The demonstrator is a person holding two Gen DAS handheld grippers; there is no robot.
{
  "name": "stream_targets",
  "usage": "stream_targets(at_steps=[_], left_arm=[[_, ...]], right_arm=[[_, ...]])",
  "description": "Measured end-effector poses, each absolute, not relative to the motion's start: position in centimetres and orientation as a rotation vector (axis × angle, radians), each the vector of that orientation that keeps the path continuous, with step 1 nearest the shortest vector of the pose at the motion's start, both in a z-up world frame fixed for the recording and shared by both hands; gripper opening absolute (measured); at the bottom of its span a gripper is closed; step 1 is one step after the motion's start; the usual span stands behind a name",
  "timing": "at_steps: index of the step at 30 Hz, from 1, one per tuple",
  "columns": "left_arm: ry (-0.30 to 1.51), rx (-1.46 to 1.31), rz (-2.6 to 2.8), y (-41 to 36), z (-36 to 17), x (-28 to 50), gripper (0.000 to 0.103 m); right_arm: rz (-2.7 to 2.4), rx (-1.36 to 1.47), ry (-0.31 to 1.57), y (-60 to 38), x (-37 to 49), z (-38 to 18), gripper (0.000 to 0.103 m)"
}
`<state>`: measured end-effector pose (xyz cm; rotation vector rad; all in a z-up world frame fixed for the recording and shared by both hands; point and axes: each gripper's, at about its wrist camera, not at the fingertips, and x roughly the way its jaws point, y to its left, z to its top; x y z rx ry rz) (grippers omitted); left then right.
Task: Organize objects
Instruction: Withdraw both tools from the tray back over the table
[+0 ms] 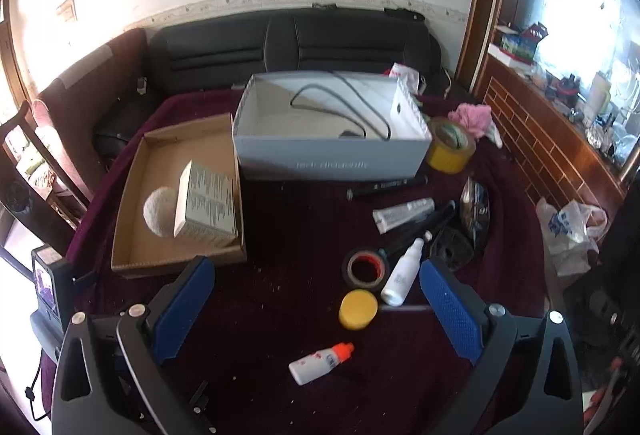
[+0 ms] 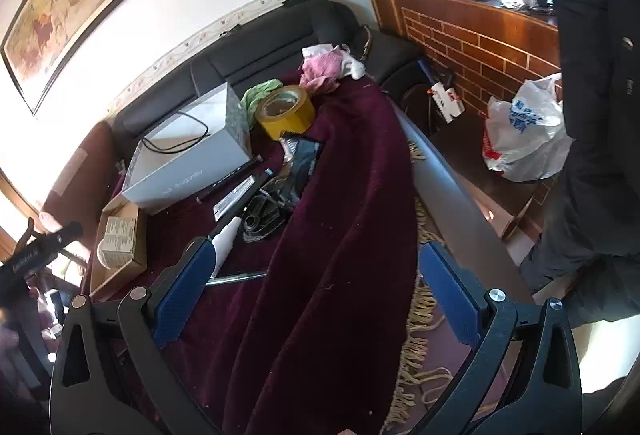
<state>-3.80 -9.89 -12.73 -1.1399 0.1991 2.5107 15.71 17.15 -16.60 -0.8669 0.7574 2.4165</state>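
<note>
A: Maroon cloth (image 1: 280, 299) across the table, loose items strewn on it. Nearest the left gripper (image 1: 316, 299)?

B: Small white bottle with orange cap (image 1: 320, 358), low centre of the left wrist view, between the blue pads, none touching. Long axis slants, cap toward upper right. Yellow round lid (image 1: 357, 309) just above it.

A: Tool state?

B: Left jaws spread wide, empty. Right gripper (image 2: 314, 291) likewise parted, empty, over draped cloth; left hand nearer, I judge.

A: Destinations?

B: Cardboard tray (image 1: 132, 195) at left, grey box (image 1: 328, 159) upper centre.
</note>
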Motion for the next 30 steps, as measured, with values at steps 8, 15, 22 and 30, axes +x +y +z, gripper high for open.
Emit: stream_targets(at_steps=[8, 15, 22, 30], left_arm=[[0.407, -1.096, 2.626, -6.6, -13.2, -3.3, 0.103], [0.452, -1.072, 2.636, -5.6, -12.9, -3.1, 0.103], [0.375, -1.148, 2.498, -6.4, -14.2, -3.6, 0.103], [0.255, -1.226, 2.385, -8.7, -16.4, -4.1, 0.103]], right_arm=[[2.440, -0.784, 0.696, 17.4, 13.6, -14.1, 0.103], [2.536, -0.860, 0.565, 14.2, 12.4, -13.5, 0.103], [2.458, -0.888, 0.687, 16.4, 13.6, -15.0, 0.103], [2.527, -0.914, 0.722, 17.0, 13.2, -16.1, 0.103]])
